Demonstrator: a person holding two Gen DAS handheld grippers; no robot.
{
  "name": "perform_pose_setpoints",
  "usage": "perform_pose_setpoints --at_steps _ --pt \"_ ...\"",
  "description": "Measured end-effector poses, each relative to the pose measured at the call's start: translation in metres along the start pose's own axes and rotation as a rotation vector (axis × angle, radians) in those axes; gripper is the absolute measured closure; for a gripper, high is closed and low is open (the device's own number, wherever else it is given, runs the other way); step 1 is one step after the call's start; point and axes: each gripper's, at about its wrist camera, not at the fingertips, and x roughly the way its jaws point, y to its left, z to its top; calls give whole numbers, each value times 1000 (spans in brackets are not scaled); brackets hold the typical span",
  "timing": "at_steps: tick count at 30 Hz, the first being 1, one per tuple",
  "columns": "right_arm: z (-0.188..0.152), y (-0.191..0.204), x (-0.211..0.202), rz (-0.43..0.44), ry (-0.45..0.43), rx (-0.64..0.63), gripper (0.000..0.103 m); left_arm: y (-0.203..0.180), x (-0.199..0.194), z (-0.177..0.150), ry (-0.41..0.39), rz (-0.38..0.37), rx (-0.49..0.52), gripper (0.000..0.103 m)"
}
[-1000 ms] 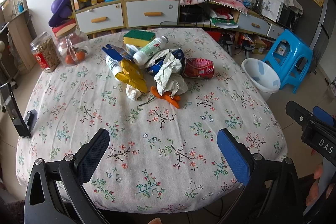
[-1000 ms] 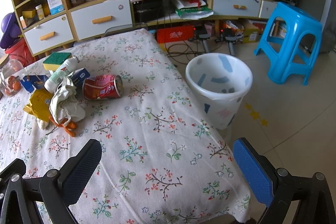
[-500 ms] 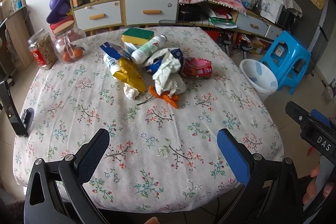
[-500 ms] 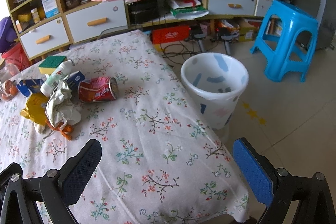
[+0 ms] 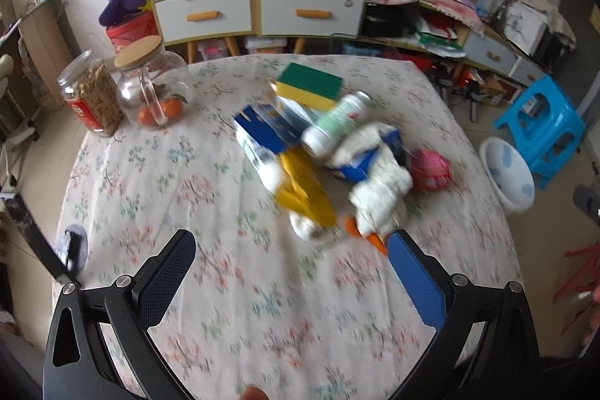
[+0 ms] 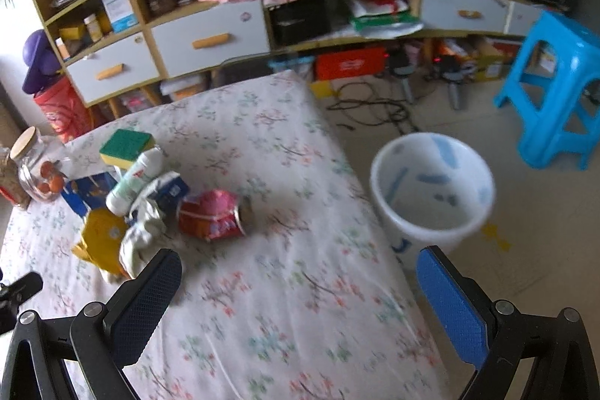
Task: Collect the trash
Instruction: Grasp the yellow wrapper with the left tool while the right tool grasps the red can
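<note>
We hold left gripper [image 5: 288,265] and right gripper [image 6: 296,282] fingers spread, empty. Crushed red drink can [image 6: 212,214] lies far-left of right gripper, long axis crosswise; right gripper nearer white plastic bin [image 6: 431,190].

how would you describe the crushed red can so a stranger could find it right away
Start at the table with the floral cloth and find the pile of trash near its middle. The crushed red can lies on its side at the edge of the pile nearest the white bin on the floor. It is the pile's only red and pink piece.
</note>
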Motion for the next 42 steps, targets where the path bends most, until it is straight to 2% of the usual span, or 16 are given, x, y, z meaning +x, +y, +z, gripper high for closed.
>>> perform_pose_setpoints --at_steps 4,6,8,11,14,17,19,20,21,22,27,33,38,42 --pt "10 15 40 28 69 -35 0 21 28 15 -2 -61 -92 0" --pt "7 19 62 28 94 -50 0 26 48 21 62 -97 -117 2" --pt "5 22 86 26 178 -70 0 29 69 26 110 -142 -138 8" --pt "7 28 116 24 225 -91 0 31 98 30 174 -163 -168 16" --pt "11 27 137 56 265 -51 0 32 120 32 209 -154 -179 29" --pt "16 27 158 58 298 -14 0 29 129 33 234 -180 -179 44" --pt "19 31 169 54 306 -12 0 26 131 32 243 -196 -177 60" --pt "21 34 174 53 308 -12 0 23 132 32 248 -202 -172 64" --pt "22 38 179 58 312 -9 0 22 134 31 252 -202 -168 74" --pt "21 40 181 65 315 -7 0 21 135 31 257 -202 -163 76" --pt "20 59 199 118 350 9 0 19 125 30 224 -194 -177 79" --pt "21 67 214 118 348 65 2 22 97 33 148 -187 -168 80" --pt "21 67 216 147 354 131 6 28 82 32 122 -201 -190 80" --pt "20 76 211 160 347 96 6 28 67 28 88 -196 -180 81"
